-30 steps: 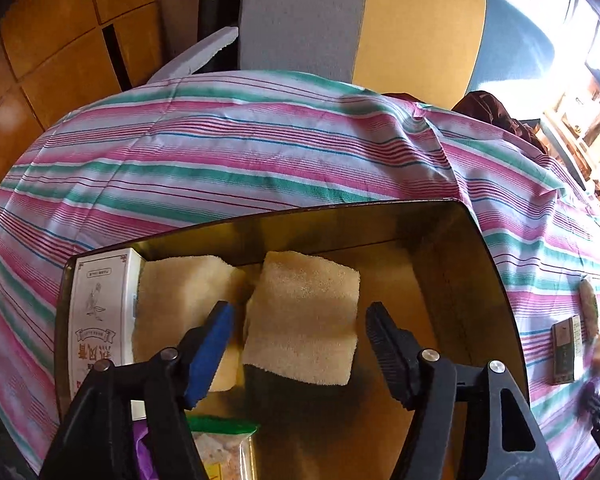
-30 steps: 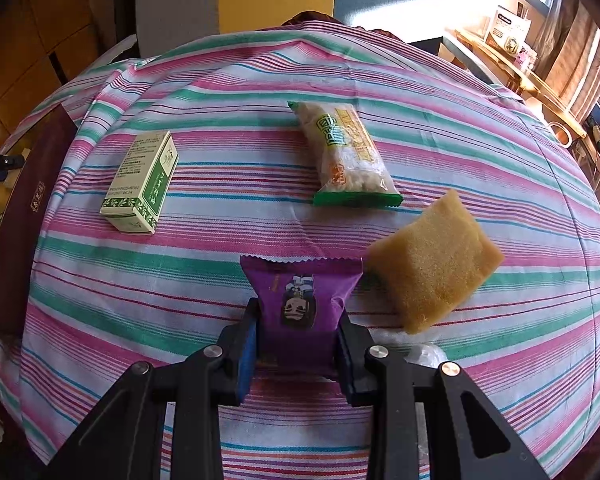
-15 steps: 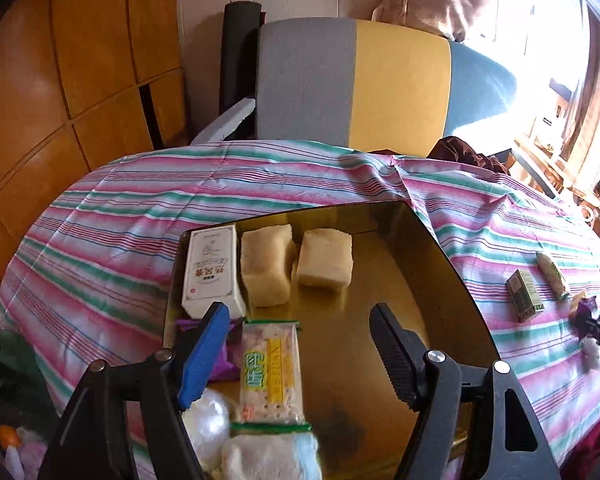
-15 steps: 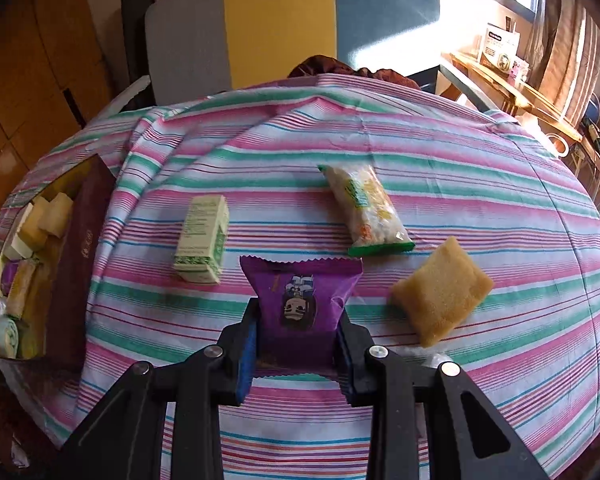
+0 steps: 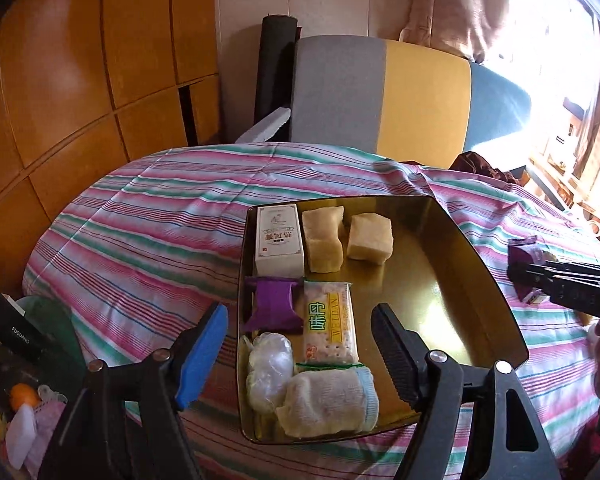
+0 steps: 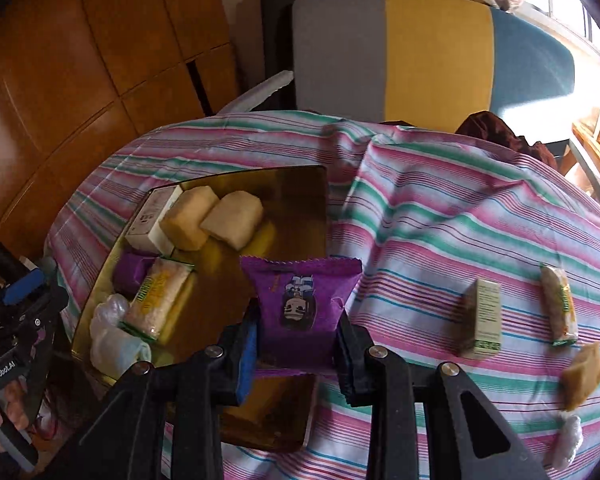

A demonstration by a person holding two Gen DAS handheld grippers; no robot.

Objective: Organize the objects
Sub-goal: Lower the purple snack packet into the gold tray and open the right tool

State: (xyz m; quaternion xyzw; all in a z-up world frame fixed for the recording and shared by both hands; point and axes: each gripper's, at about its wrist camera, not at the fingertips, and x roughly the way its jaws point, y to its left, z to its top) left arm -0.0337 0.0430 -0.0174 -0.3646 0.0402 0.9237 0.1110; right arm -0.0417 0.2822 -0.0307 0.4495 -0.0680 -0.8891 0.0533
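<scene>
Round table under a pink, green and white striped cloth [image 6: 440, 216], wood panelling and a grey-yellow-blue chair [image 6: 420, 56] behind it. Nearest the camera, the right gripper [image 6: 296, 344] is pinching a purple snack packet [image 6: 300, 300] by its lower half, pads pressed on both sides, packet upright and hanging over the near right part of the gold tray [image 6: 300, 192]. The left gripper [image 5: 300, 340] is empty with its fingers spread, sitting above the near end of the tray and not touching anything. The tray's left side is already filled in neat rows: a rolled sock [image 5: 328, 400] and clear plastic ball [image 5: 270, 364] nearest, then a cracker pack [image 5: 330, 326] and another purple packet [image 5: 274, 306], then a white box [image 5: 279, 240] and two yellow sponges [image 5: 346, 236] at the far end. The right half is bare, so I'd bring the held packet down low onto that open floor beside the cracker pack, lay it flat instead of dropping it from height, and only let go once it rests on the metal, since those foil packs skate on a shiny tray. Keep the left gripper back so the two don't bump. Farther out on the cloth a green box [image 6: 482, 316], a second cracker pack [image 6: 558, 304] and a sponge [image 6: 582, 374] are still waiting.
</scene>
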